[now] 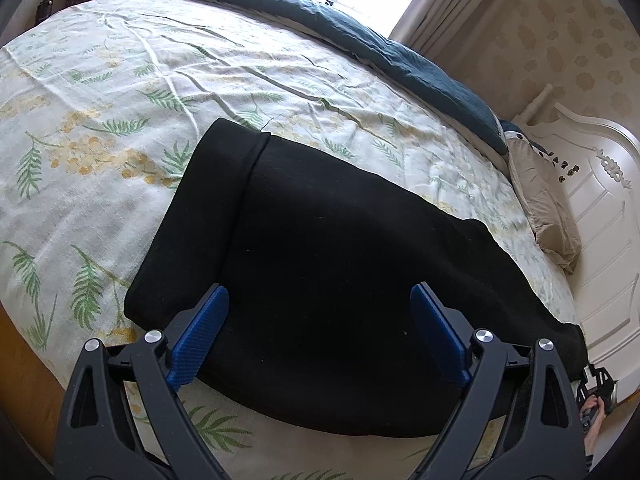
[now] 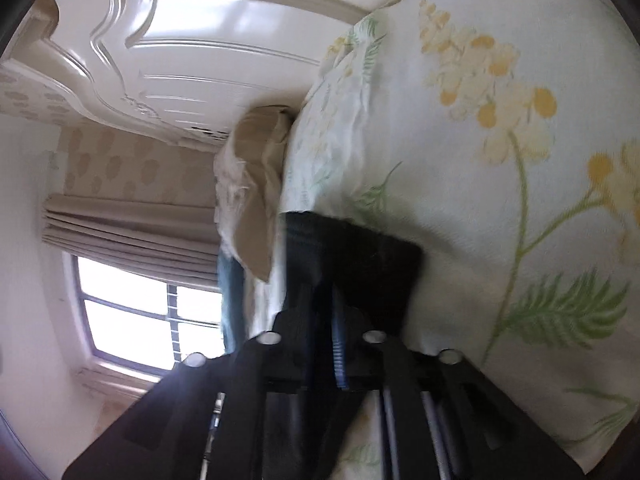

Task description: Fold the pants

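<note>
The black pants (image 1: 320, 264) lie on the bed sheet (image 1: 100, 128), w/ one layer already lapped over at the far left end, so I think it's about halfway; more folds left. Left gripper (image 1: 320, 332) hovers over them, blue fingers (image 1: 198, 340) wide apart, holding nothing. Right gripper (image 2: 334, 316): fingers pinched together on the pants' edge at the bed side. Cloth looks soft, thick, fuzzy; sheet is thin, wrinkly, w/ green leaves & yellow flowers.

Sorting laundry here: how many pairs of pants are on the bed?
1. The black pants lie on the floral sheet, under the open left gripper; the right gripper is shut on one end. Others may lie outside the views.
</note>
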{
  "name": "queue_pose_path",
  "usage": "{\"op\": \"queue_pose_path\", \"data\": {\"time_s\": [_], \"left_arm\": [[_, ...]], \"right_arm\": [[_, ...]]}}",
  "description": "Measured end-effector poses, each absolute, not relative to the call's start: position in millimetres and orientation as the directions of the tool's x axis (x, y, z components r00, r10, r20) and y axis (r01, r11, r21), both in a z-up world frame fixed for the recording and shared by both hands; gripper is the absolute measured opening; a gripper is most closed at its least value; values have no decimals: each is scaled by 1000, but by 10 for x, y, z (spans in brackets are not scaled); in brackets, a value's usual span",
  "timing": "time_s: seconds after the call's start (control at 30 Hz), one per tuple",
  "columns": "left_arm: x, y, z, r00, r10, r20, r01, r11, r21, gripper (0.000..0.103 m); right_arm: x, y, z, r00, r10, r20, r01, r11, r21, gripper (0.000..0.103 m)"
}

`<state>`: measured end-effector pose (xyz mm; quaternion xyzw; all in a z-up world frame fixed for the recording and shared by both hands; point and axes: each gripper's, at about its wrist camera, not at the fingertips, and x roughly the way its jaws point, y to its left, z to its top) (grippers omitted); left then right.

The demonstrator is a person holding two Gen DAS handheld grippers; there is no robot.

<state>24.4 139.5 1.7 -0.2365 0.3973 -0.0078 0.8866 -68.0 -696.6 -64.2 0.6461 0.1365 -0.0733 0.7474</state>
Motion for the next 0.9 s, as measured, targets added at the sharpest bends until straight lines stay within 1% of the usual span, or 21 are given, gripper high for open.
{"op": "queue_pose_path", "data": {"time_s": [0.13,0.17,0.23,0.33,0.43,0.5,0.57,0.63,0.8,0.87,0.9], "left_arm": [[246,1393,19,684,-200,-702,-175,889,-423,92],[246,1394,17,683,-200,-703,-175,889,-423,92],[251,1397,27,681,-199,-704,-176,889,-422,92],[248,1405,31,682,-204,-702,-178,885,-429,92],[232,1420,33,684,-214,-697,-178,878,-444,92],[234,1422,26,685,-216,-696,-175,878,-445,92],[239,1404,23,683,-211,-700,-172,884,-434,92],[243,1398,21,682,-205,-702,-174,887,-428,92],[253,1392,29,684,-209,-699,-166,888,-429,92],[248,1391,27,685,-209,-699,-167,888,-428,92],[247,1391,27,684,-209,-699,-168,887,-430,92]], "right_arm": [[-560,-6935,-587,938,75,-340,319,208,925,23],[-522,-6921,-547,930,70,-361,336,238,911,20],[-517,-6899,-492,927,62,-370,342,266,901,6],[-653,-6842,-312,937,1,-349,332,308,892,6],[-830,-6856,-315,926,-64,-372,371,329,868,5],[-820,-6908,-503,902,-52,-429,421,324,847,5],[-819,-6945,-593,913,-30,-408,395,323,860,4],[-847,-6979,-556,914,-31,-404,392,324,861,4],[-986,-7116,-518,917,-52,-397,395,274,877,11],[-1029,-7123,-460,907,-87,-412,419,280,864,18],[-1064,-7130,-401,895,-127,-428,446,292,846,22]]}}
